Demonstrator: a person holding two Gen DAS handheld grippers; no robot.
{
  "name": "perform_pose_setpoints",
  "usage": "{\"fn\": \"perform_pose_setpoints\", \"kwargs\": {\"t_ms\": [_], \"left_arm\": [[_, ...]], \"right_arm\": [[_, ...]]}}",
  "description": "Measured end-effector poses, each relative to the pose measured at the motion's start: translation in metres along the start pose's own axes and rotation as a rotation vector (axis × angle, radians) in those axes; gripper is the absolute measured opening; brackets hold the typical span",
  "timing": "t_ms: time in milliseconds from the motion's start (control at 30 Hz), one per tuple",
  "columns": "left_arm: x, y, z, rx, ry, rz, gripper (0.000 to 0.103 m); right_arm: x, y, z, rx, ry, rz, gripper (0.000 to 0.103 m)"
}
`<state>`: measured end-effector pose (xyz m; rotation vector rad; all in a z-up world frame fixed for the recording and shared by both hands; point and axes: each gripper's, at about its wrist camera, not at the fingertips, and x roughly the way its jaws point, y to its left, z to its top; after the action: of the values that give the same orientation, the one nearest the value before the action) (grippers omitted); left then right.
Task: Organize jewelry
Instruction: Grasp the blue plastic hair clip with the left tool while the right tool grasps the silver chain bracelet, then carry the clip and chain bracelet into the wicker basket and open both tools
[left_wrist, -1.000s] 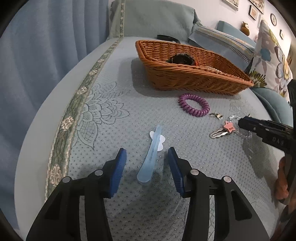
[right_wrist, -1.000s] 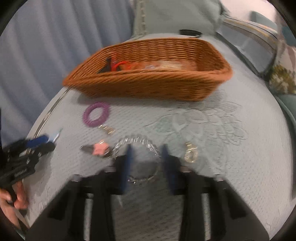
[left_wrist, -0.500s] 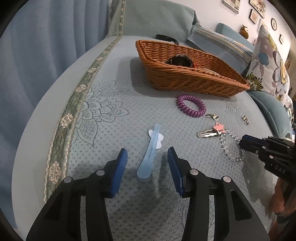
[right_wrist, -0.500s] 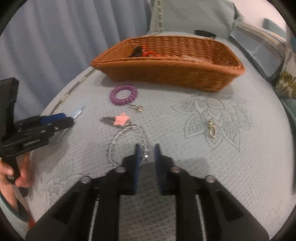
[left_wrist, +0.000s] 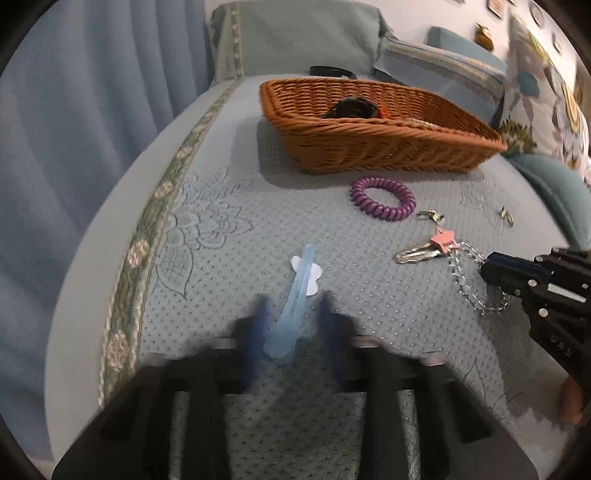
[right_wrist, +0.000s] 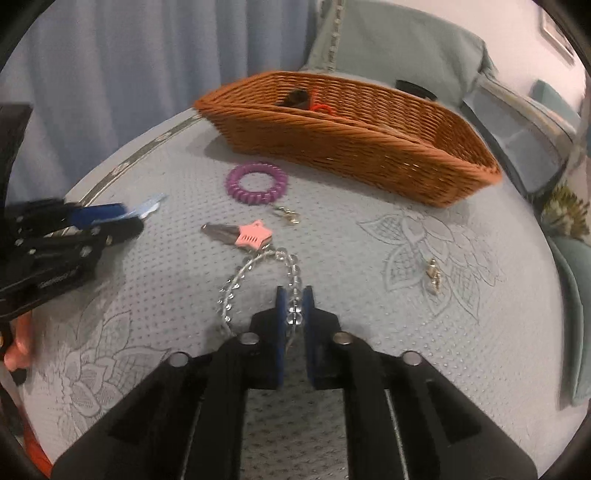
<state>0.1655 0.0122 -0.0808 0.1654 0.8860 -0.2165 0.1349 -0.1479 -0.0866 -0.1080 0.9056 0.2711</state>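
A wicker basket (right_wrist: 351, 144) sits at the far side of the bed (right_wrist: 369, 229). The left gripper (left_wrist: 293, 321) has just been closing its fingers around a blue hair clip (left_wrist: 295, 295); they blur. The right gripper (right_wrist: 294, 310) has its fingers closed narrowly on a clear bead bracelet (right_wrist: 236, 284).

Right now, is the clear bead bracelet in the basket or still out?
Out. The bead bracelet lies on the bedspread, short of the basket, the right gripper shut on its beads.

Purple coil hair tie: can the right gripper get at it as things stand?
Probably not yet. The right gripper is shut on the clear bead bracelet; the purple coil hair tie lies uncovered beyond the pink star clip.
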Motion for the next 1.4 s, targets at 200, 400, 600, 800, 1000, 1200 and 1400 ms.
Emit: {"fn": "perform_pose_setpoints", "kwargs": {"t_ms": [200, 400, 600, 800, 1000, 1200, 1400], "left_arm": [[-0.02, 0.001, 0.004, -0.019, -0.078, -0.013, 0.01], [-0.067, 0.008, 0.01, -0.064, -0.216, -0.037, 0.01], [-0.102, -0.002, 0.014, -0.033, -0.319, -0.1, 0.01], [-0.125, -0.01, 0.02, -0.05, -0.391, -0.177, 0.01], [-0.134, -0.02, 0.047, -0.042, -0.413, -0.211, 0.01], [-0.114, -0.027, 0.102, -0.021, -0.414, -0.157, 0.01], [-0.035, -0.022, 0.142, -0.033, -0.297, -0.159, 0.01]], "right_arm": [[-0.015, -0.001, 0.0, 0.012, -0.048, 0.049, 0.006], [-0.043, 0.0, 0.006, 0.027, -0.101, 0.12, 0.006], [-0.08, 0.005, 0.015, 0.015, -0.176, 0.154, 0.006], [-0.108, -0.007, 0.03, 0.048, -0.249, 0.172, 0.006], [-0.124, -0.025, 0.058, 0.074, -0.293, 0.139, 0.006], [-0.113, -0.047, 0.108, 0.053, -0.316, 0.053, 0.006], [-0.061, -0.056, 0.144, 0.054, -0.272, 0.025, 0.006]]}}
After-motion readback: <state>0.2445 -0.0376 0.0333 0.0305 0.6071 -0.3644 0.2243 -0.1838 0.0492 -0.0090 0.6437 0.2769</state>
